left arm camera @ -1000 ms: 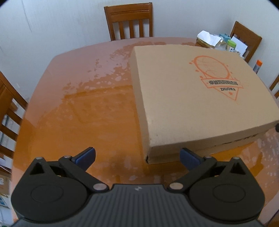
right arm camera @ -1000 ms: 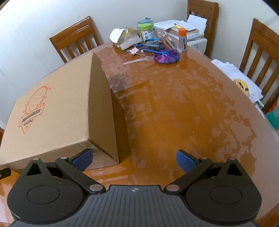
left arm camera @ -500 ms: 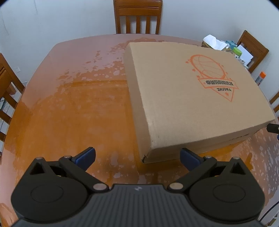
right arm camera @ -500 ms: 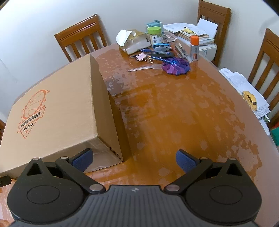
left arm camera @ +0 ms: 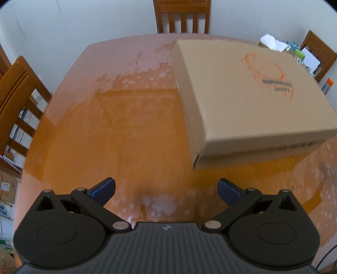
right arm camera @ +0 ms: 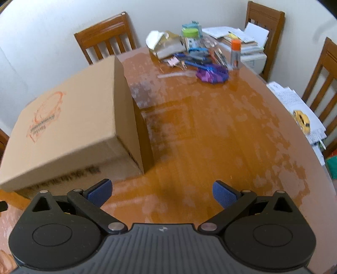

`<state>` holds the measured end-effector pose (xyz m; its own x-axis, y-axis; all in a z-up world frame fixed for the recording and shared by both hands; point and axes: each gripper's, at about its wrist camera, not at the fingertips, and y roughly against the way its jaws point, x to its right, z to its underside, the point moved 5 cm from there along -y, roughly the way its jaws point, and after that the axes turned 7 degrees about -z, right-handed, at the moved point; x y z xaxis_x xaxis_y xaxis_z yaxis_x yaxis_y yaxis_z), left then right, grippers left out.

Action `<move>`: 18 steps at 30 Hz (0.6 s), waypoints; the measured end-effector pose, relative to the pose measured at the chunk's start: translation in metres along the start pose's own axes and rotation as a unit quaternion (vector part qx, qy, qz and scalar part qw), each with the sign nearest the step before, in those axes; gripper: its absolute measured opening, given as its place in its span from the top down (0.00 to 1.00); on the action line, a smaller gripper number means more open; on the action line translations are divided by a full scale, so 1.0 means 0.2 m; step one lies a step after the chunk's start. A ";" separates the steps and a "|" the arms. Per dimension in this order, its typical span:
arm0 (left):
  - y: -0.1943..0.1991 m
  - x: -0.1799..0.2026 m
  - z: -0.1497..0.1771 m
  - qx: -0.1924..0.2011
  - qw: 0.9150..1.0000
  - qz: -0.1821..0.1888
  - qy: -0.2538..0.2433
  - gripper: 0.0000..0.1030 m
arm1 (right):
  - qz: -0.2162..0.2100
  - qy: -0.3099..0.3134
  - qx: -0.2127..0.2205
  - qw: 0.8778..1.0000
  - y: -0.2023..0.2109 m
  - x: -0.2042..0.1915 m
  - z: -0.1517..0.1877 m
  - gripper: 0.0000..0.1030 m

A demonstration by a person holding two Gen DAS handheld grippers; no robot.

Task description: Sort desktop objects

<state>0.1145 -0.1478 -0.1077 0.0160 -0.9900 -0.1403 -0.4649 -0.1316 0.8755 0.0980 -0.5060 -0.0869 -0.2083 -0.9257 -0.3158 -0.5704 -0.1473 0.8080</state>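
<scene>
A large closed cardboard box [left arm camera: 248,101] with an orange logo lies on the wooden table [left arm camera: 126,130]; it also shows in the right wrist view [right arm camera: 69,128]. At the far end lies a clutter of small objects: a purple comb-like item [right arm camera: 212,74], pens and clips [right arm camera: 189,61], an orange-capped tube [right arm camera: 236,53], a green-lidded jar [right arm camera: 190,33] and a crumpled bag [right arm camera: 166,43]. My left gripper [left arm camera: 166,189] is open and empty above the table, left of the box's near corner. My right gripper [right arm camera: 162,190] is open and empty, right of the box.
Wooden chairs [left arm camera: 182,15] stand around the table, one at the far side in the right wrist view [right arm camera: 105,38]. A stack of papers and books [right arm camera: 242,40] sits on a chair. Papers with a yellow toy car [right arm camera: 302,121] lie at the right edge.
Both views have shifted: the left view swung left, so the box sits further right. The right view pulled back and up, showing more of the box front. Both grippers stayed open.
</scene>
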 end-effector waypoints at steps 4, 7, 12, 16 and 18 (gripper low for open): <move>-0.02 -0.03 0.07 -0.004 1.000 0.020 0.001 0.00 | 0.007 -0.014 -0.014 1.000 -0.01 0.01 0.08 0.00; -0.07 -0.05 0.11 -0.006 0.999 0.037 0.009 0.00 | 0.012 -0.012 -0.016 1.000 0.00 -0.01 0.11 0.00; -0.15 -0.16 0.15 -0.010 0.999 0.018 0.032 0.00 | 0.018 -0.007 -0.015 1.000 0.01 -0.04 0.14 0.00; -0.19 -0.20 0.15 -0.012 0.999 0.011 0.030 0.00 | 0.025 -0.005 -0.014 1.000 0.01 -0.05 0.15 0.00; -0.22 -0.20 0.16 -0.016 1.000 0.008 0.025 0.00 | 0.028 -0.004 -0.013 1.000 0.01 -0.06 0.16 0.00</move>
<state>0.1061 -0.1009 -0.1556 0.0537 -0.9933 -0.1024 -0.4378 -0.1156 0.8916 0.0738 -0.4849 -0.0968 -0.2461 -0.9299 -0.2733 -0.5362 -0.1043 0.8376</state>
